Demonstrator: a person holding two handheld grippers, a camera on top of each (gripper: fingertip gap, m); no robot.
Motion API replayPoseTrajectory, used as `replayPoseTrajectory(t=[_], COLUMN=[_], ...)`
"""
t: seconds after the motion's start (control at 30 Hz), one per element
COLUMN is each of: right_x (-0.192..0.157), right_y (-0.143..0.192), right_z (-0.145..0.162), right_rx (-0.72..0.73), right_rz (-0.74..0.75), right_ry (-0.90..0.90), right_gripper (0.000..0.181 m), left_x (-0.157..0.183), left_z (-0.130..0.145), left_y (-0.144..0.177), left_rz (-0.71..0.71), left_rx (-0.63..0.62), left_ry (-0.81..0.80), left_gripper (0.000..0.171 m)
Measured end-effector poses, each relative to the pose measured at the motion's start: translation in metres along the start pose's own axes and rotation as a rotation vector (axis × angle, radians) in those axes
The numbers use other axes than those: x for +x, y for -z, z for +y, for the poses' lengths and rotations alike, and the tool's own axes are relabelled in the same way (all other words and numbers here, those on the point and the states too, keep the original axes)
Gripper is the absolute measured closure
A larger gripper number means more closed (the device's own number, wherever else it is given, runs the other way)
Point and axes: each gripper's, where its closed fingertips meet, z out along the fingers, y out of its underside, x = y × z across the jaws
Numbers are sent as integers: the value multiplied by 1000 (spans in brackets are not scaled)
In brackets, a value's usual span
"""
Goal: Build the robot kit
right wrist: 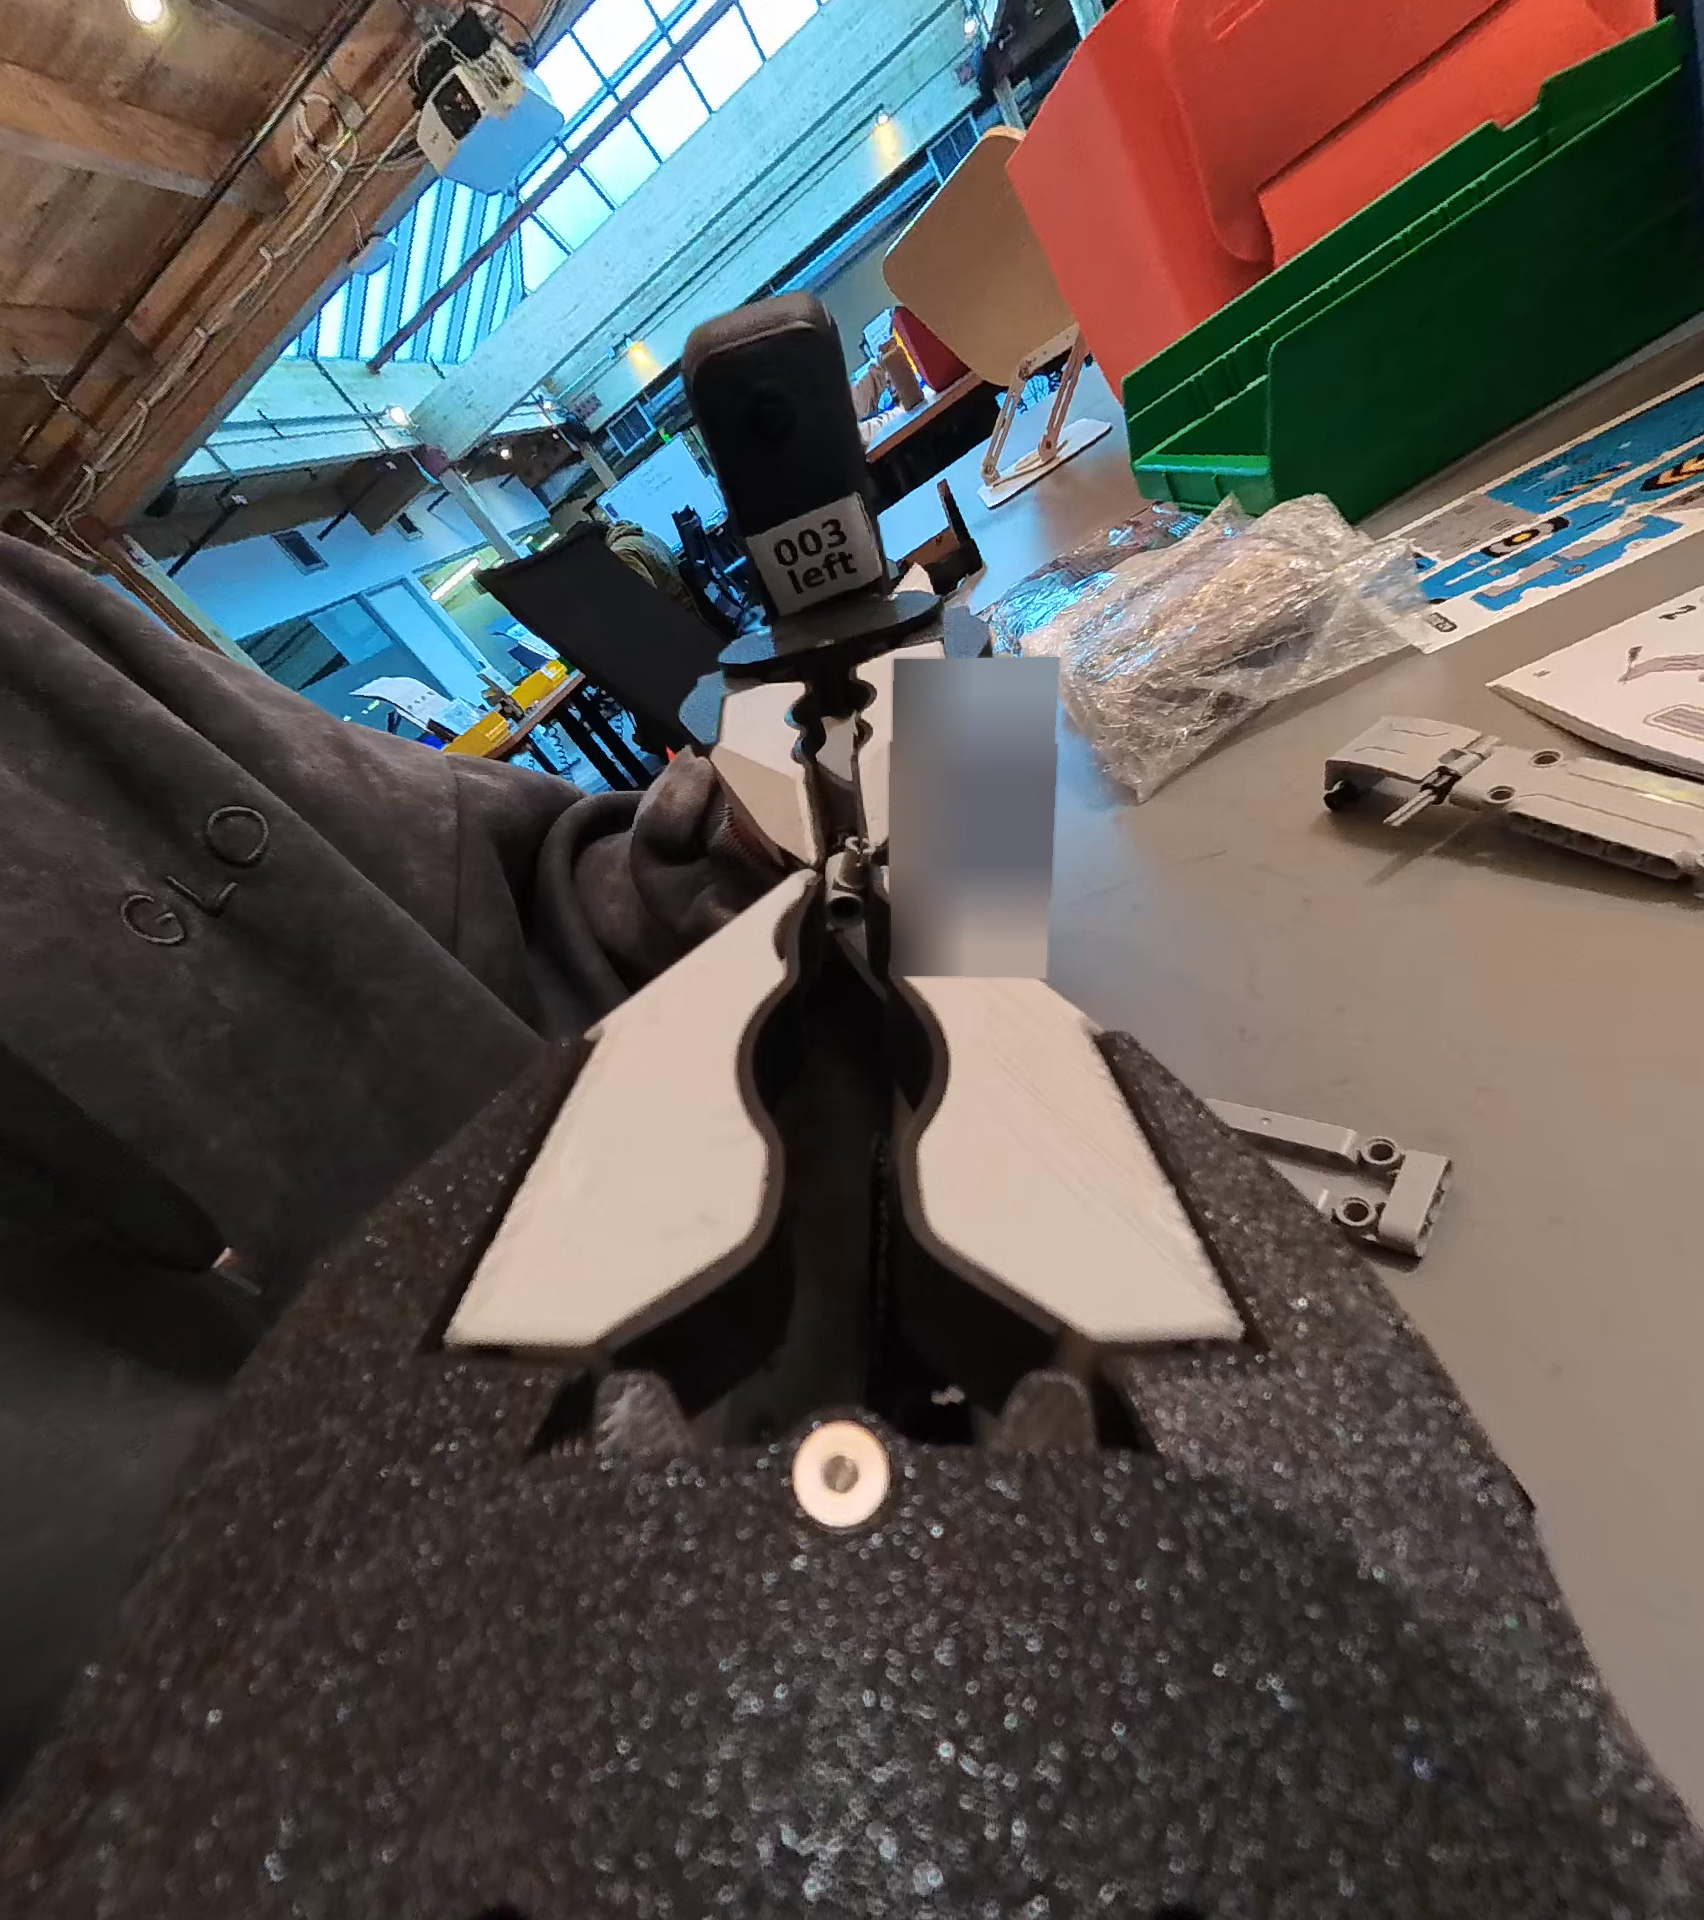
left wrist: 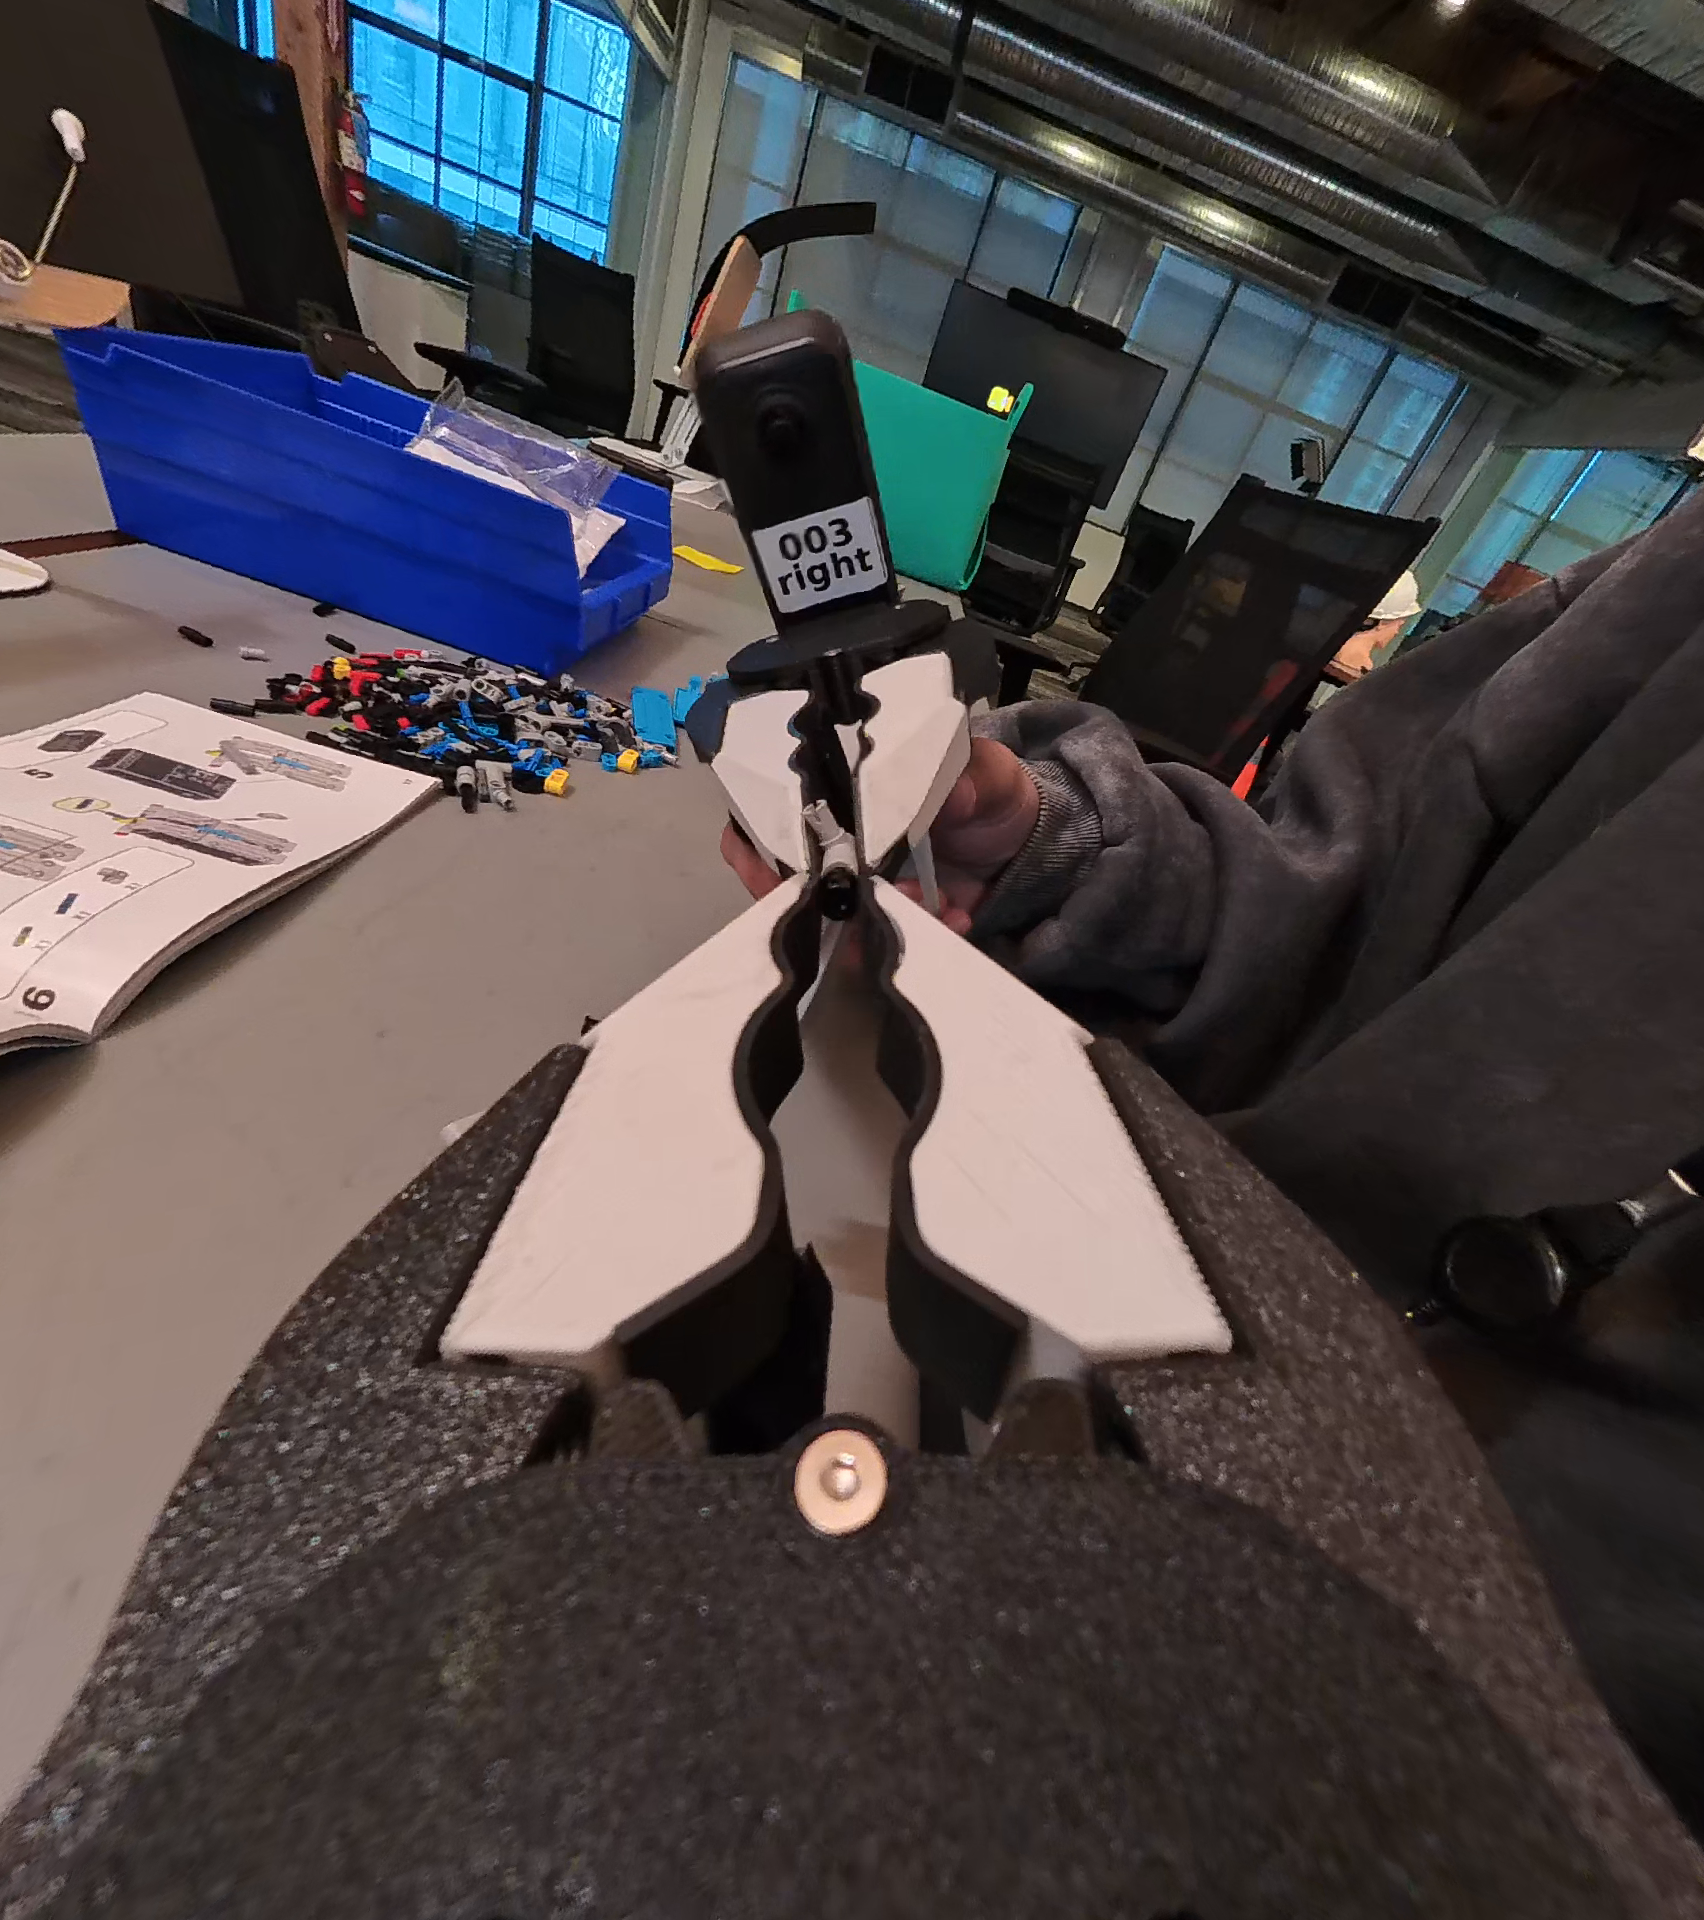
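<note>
Tongs are meeting tip to tip above a grey bench [left wrist: 360,1039], with the left tongs [left wrist: 832,920] and the right tongs [right wrist: 843,904] both clenching on a small grey-and-black pin [left wrist: 835,883] that is hanging in the air between them, clear of the bench top. Which pair is bearing more of the pin is not showing, as the tips are crowding each other and a blurred patch is covering part of the right wrist view. A person's hand [left wrist: 983,821], coming out of a dark grey sleeve, is wrapping around the body of the right tongs. Behind the tongs, a blue bin [left wrist: 360,520] is sitting on the bench and holding a clear plastic bag [left wrist: 515,457]. Just in front of it, a pile of small coloured building parts [left wrist: 474,717] is lying loose on the bench and not in any container. An open instruction booklet [left wrist: 100,862] is lying near the pile. On the other side, a green bin [right wrist: 1399,395] is standing at the far edge of the bench with an orange plastic shape [right wrist: 1243,156] rising behind or inside it; which of the two cannot be told. A crumpled clear wrapper [right wrist: 1222,623] is lying in front of that bin, and a long grey beam assembly [right wrist: 1575,810] and a smaller grey bracket [right wrist: 1347,1164] are resting apart on the bench.
</note>
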Motion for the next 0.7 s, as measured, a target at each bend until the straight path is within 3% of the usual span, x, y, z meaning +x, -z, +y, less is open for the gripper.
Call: replayPoseTrajectory(t=[0.4, 0.63, 0.7], right_x=[0, 4, 9], right_y=[-2, -2, -3], right_z=[5, -1, 1], right_rx=[-46, 12, -7], right_rz=[79, 37, 70], right_ry=[178, 54, 57], right_gripper=[177, 175, 162], left_x=[2, -5, -11], left_z=[4, -1, -5], left_y=[0, 1, 6], left_rz=[54, 37, 32], left_rx=[-6, 19, 54], left_ry=[93, 124, 180], left_gripper=[168, 167, 167])
